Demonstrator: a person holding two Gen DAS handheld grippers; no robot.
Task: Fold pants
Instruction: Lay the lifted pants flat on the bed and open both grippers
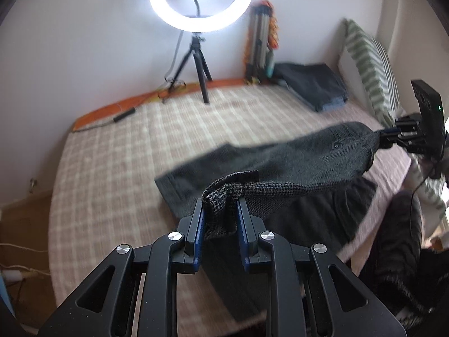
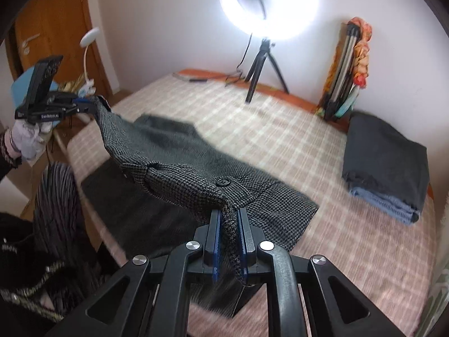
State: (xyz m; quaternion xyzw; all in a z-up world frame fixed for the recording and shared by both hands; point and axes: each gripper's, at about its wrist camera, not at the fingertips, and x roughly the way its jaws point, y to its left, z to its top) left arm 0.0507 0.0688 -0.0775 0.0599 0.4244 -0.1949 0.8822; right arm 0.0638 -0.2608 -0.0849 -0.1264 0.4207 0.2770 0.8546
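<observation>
Both grippers are clamped down tight on the pants (image 2: 179,174), one at each end of the waistband. Left gripper (image 1: 220,210) has a bunched corner of the checked fabric pinched between its blue pads, and the right gripper (image 2: 228,224) has the other corner, right near the button (image 2: 223,181). Holding it by both ends keeps the waistband stretched out in the air between the tools, probably so the legs drape flat instead of crumpling.

Out from the jaws, the legs trail down and forward onto the plaid bedspread (image 2: 280,129), ends resting on it. Looks like an early step, laying things out before a proper fold.

Further past the right gripper sits a stack of folded clothes (image 2: 387,163), and straight ahead by the wall stands a ring light (image 1: 200,0).
</observation>
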